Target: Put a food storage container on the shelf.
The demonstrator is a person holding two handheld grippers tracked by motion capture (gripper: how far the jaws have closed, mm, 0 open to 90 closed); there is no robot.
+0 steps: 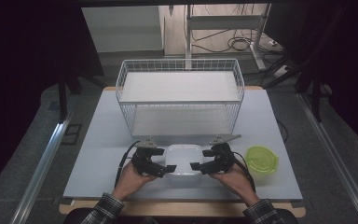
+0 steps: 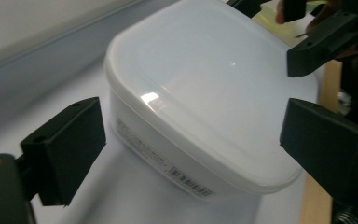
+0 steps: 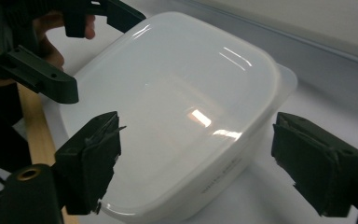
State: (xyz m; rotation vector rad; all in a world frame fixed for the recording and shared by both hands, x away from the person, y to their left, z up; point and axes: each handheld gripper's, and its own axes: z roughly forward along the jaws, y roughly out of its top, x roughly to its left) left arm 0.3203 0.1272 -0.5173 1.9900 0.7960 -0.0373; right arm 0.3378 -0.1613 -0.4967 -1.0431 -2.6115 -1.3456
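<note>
Container: white lidded plastic container (image 1: 183,159), squarish with rounded corners, on the table (image 1: 98,154) near its front edge, between the two hand-held grippers.
Container lid: translucent white, seated on the tub, glossy with light spots; printed label on the side wall in the left gripper view (image 2: 186,179).
Left hand-held gripper: left hand-held gripper (image 1: 158,170) at the container's left side, held by the left hand (image 1: 131,179); jaws spread wide, one on each side of a corner of the container, pads clear of its walls in the left gripper view (image 2: 191,149).
Right hand-held gripper: right hand-held gripper (image 1: 199,166) at the container's right side, held by the right hand (image 1: 235,179); jaws apart and straddling a corner of the container, a gap visible between each pad and the wall in the right gripper view (image 3: 196,158).
Grip: none on the container; resting on the table by itself.
Green lid: round yellow-green lid (image 1: 262,159) flat on the table, just right of the right hand, apart from the container.
Wire basket: white wire basket (image 1: 180,95) behind the container, mid-table, with a white shelf inside at mid height.
Sleeves: plaid cuffs at the bottom edge of the high view.
Surroundings: dark floor, cables and a metal stand behind the table.
</note>
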